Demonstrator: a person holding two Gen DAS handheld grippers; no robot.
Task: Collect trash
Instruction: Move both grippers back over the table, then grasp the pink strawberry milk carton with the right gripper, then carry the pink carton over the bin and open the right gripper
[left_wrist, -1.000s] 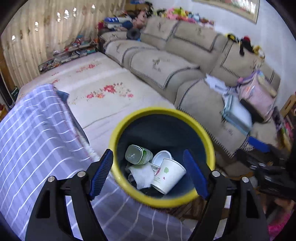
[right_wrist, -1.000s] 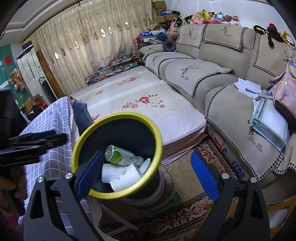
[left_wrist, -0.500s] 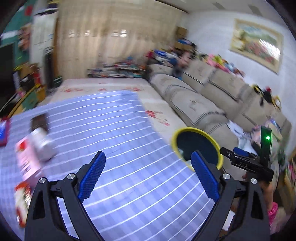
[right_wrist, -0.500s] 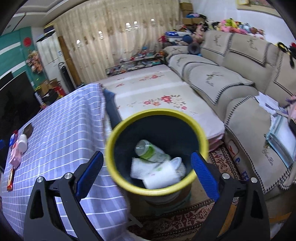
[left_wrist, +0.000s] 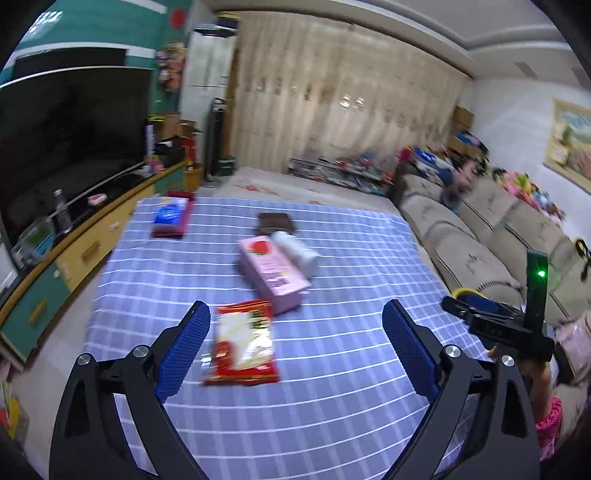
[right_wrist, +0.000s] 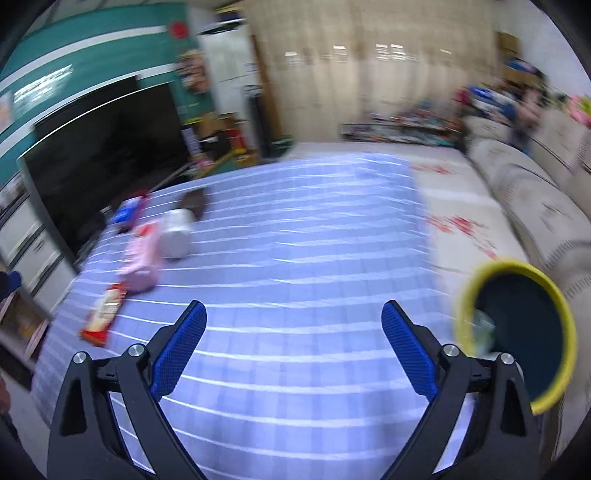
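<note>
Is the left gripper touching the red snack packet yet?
Apart. In the left wrist view the left gripper has its jaws open and raised above the tablecloth; the red snack packet lies flat.

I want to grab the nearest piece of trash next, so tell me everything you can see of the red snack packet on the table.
The red snack packet is a flat, glossy, plastic-looking pouch, red at the borders with a pale panel in the middle. It looks sealed and lies flat on the blue checked tablecloth, just ahead of the open left gripper. Its far end reaches the pink carton, though contact is unclear. Nothing grips it.
</note>
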